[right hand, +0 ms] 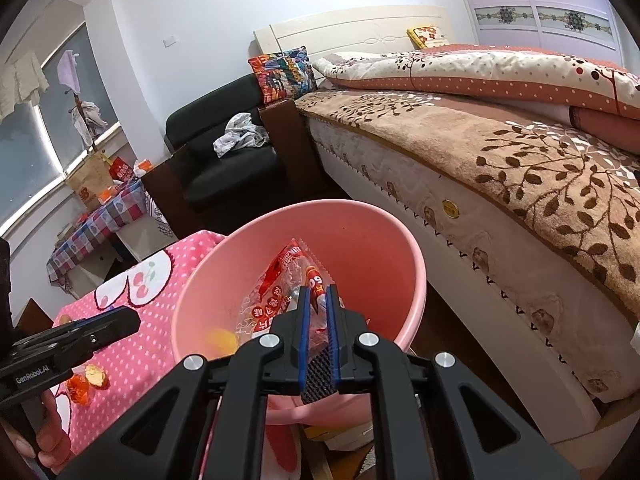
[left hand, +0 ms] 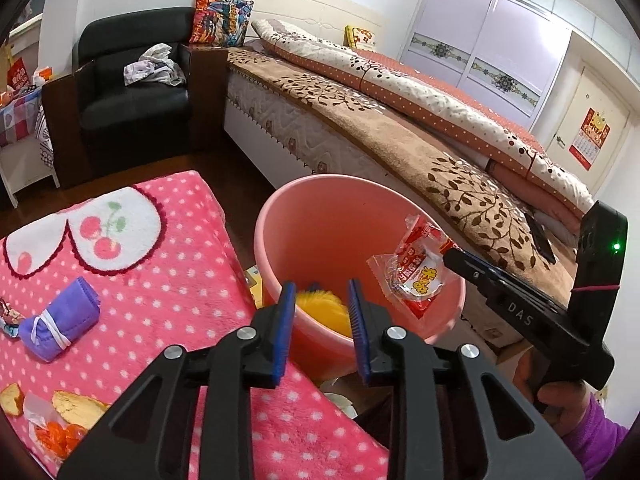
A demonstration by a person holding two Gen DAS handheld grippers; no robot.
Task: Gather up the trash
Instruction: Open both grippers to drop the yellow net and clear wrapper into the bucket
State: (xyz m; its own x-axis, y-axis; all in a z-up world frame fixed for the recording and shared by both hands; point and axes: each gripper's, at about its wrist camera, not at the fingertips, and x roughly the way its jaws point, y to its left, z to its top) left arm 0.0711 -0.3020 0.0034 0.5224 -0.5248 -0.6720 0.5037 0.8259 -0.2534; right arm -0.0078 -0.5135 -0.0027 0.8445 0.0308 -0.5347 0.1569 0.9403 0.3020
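A pink plastic bin (left hand: 320,216) (right hand: 360,240) stands between the pink dotted table and the bed. My right gripper (right hand: 316,300) is shut on a red and clear snack wrapper (right hand: 276,292) and holds it over the bin's mouth. The wrapper (left hand: 412,268) and the right gripper's finger (left hand: 472,268) also show in the left wrist view. My left gripper (left hand: 320,300) is open and empty at the bin's near rim. Something yellow (left hand: 324,312) lies inside the bin.
On the pink dotted tablecloth (left hand: 168,292) lie a rolled purple cloth (left hand: 60,324), cake pieces (left hand: 76,404) and an orange wrapper (left hand: 56,436). A bed (left hand: 400,128) runs along the right. A black armchair (left hand: 132,92) stands behind.
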